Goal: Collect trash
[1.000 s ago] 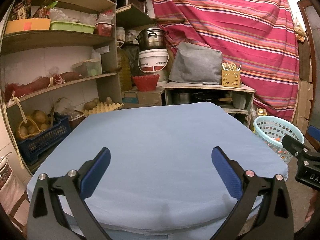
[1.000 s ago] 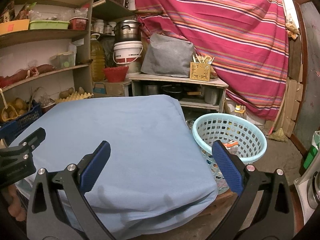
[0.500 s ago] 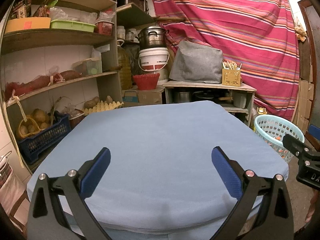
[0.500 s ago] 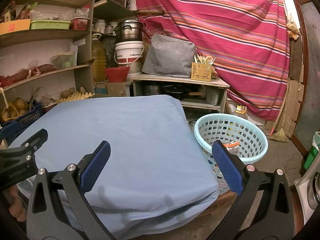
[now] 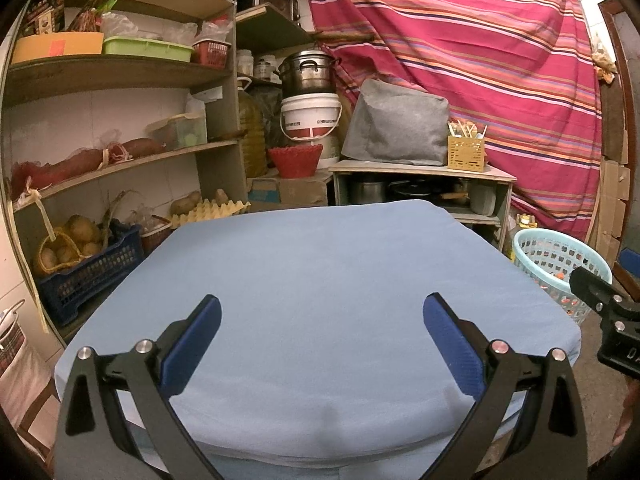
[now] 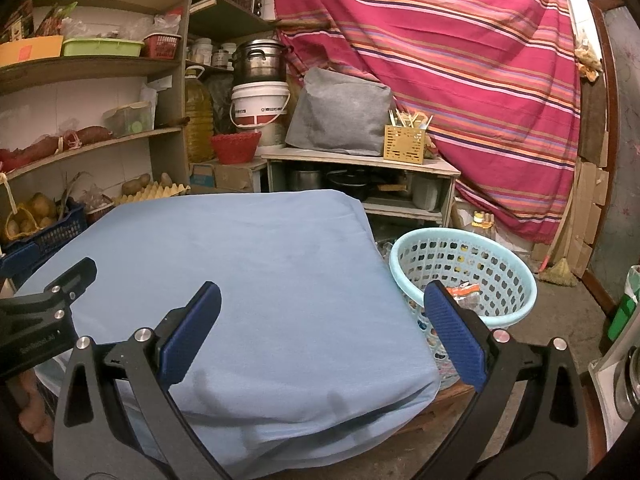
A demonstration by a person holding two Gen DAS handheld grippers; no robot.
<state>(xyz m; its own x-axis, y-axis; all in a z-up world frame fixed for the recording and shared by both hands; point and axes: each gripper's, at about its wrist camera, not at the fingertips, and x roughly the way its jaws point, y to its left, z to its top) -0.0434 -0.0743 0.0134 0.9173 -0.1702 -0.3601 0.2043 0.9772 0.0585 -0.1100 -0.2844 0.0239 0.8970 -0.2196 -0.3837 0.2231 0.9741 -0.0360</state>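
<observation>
A table under a light blue cloth (image 5: 320, 272) (image 6: 248, 264) fills the middle of both views, and I see nothing lying on it. A pale turquoise basket (image 6: 464, 276) (image 5: 560, 264) stands on the floor to the table's right, with orange and grey wrappers (image 6: 464, 294) inside. My left gripper (image 5: 322, 320) hovers open over the near edge of the cloth, nothing between its blue pads. My right gripper (image 6: 322, 320) is open too, over the table's right front corner, its right pad in front of the basket. Each gripper shows at the edge of the other's view.
Wooden shelves (image 5: 120, 152) with crates, potatoes and an egg tray line the left wall. A low cabinet (image 5: 424, 184) with pots, a white bucket (image 5: 312, 120) and a grey bag stands behind the table. A striped curtain (image 6: 460, 60) hangs at the back. Bare floor lies right of the basket.
Both views have shifted very slightly; the grippers stay open and the table and basket have not moved.
</observation>
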